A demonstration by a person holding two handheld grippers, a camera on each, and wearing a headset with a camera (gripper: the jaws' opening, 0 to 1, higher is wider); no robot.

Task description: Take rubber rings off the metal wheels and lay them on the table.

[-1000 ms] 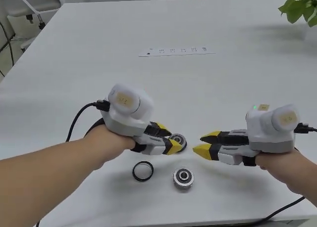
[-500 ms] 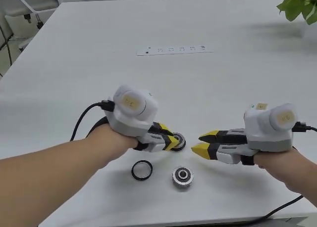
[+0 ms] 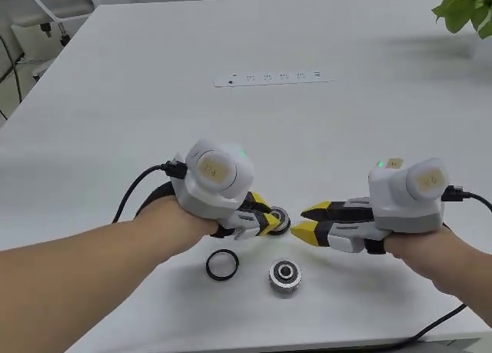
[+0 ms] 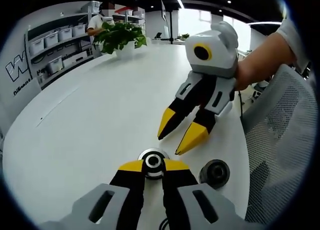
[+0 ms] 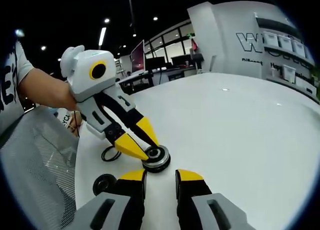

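My left gripper (image 3: 270, 223) is shut on a small metal wheel (image 3: 279, 219) that rests on the white table (image 3: 254, 138). In the left gripper view the wheel (image 4: 153, 162) sits between my yellow tips (image 4: 153, 166). My right gripper (image 3: 300, 221) points at it from the right, open, its tips a short way from the wheel. The right gripper view shows its jaws (image 5: 161, 176) apart just short of the wheel (image 5: 156, 158). A loose black rubber ring (image 3: 221, 264) lies flat in front of the left hand. Beside the ring stands a second wheel (image 3: 285, 274).
A white power strip (image 3: 273, 78) lies further back in the middle of the table. A potted plant (image 3: 465, 11) stands at the far right corner. Cables trail from both grippers. The near table edge runs just below the second wheel.
My right gripper has moved left, closer to the wheel. The left gripper has shifted slightly right and still holds the wheel. Ring and second wheel lie unmoved.
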